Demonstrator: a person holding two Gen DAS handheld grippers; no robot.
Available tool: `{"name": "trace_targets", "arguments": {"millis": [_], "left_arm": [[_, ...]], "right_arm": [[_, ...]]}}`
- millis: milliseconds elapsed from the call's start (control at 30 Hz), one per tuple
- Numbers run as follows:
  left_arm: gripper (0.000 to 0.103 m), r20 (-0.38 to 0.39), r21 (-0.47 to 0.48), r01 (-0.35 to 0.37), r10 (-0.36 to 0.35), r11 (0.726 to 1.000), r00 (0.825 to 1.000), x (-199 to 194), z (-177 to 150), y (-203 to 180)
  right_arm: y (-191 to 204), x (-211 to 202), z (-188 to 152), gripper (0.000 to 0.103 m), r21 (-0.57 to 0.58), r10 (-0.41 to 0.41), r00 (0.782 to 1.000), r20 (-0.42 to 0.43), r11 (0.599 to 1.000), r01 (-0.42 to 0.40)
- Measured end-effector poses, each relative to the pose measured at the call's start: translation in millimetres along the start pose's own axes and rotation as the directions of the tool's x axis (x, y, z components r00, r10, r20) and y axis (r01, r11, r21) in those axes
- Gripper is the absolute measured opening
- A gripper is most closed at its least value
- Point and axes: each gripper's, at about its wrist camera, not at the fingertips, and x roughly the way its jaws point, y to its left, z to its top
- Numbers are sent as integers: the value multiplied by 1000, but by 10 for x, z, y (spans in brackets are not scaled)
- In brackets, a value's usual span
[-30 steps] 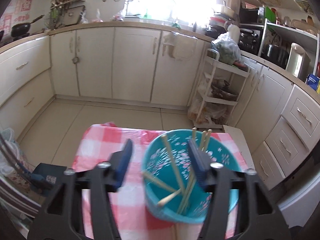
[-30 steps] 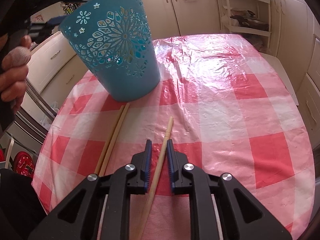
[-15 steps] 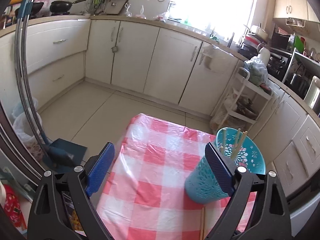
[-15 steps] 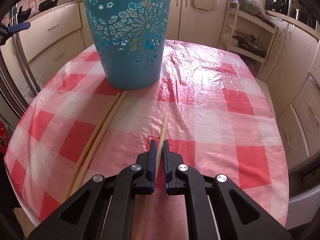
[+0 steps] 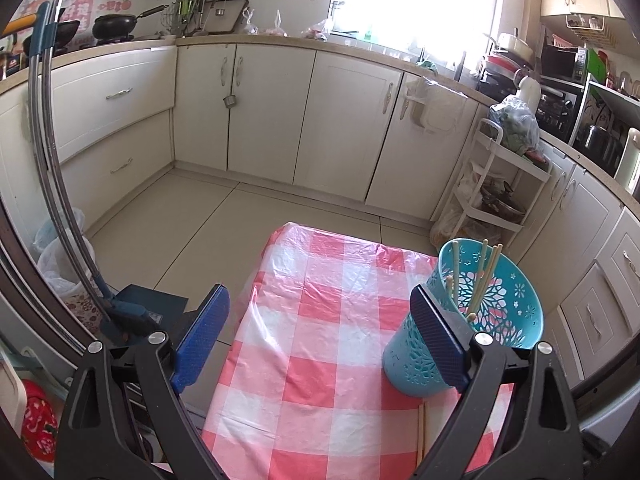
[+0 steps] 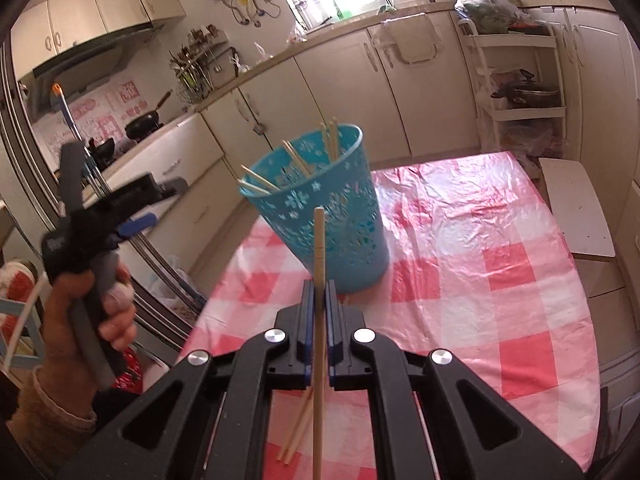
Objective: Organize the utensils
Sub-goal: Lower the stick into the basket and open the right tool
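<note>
Right tool [image 6: 319, 294] clamps one chopstick [image 6: 319, 240], long axis along the fingers, tip toward the teal basket [image 6: 320, 208] on the tabletop [image 6: 500, 264]. Left tool [image 5: 320, 320] spread wide, empty. Only the right view shows two loose chopsticks [image 6: 296, 436].

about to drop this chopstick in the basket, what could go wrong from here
The chopstick is pinched partway along by the right gripper, so it may pivot and miss the rim. The teal basket already holds several crossed chopsticks that could deflect it. The left gripper is open and off the basket, so a bump may tip it.
</note>
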Motion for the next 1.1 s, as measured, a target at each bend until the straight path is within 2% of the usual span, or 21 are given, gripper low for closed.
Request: {"name": "trace_targets", "arguments": {"millis": [233,400,533,600,767,833,967,1033,1100], "left_arm": [[88,-12,7,-3,3,1000,1000,34,-9,-19],[88,-21,2,-8,8,1000,1000,50,-13,-11],[88,-29,-3,-14,14,1000,999,72,-26,12],[88,-37,-8,-14,14,1000,999,89,-26,22],[88,-48,-3,-14,14,1000,999,117,-37,5],[88,-48,5,-14,14,1000,999,111,-43,-14],[88,-47,11,-12,13,1000,999,95,-37,-25],[88,-47,10,-12,13,1000,999,96,-38,-24],[88,-48,12,-15,15,1000,999,95,-40,-26]], "right_arm": [[228,-175,522,6,23,124,988,96,992,-126],[299,-182,1019,6,14,126,973,193,991,-131],[431,-131,1390,6,3,59,942,329,998,-63],[502,-39,1487,6,-13,-1,919,394,1000,7],[514,380,1437,6,-23,-141,884,446,985,169],[470,562,1340,6,-27,-176,888,425,978,207],[357,738,1164,8,-28,-197,913,358,975,222],[339,761,1098,16,-33,-202,922,330,974,225],[341,732,1039,19,-49,-197,931,308,974,222]]}}
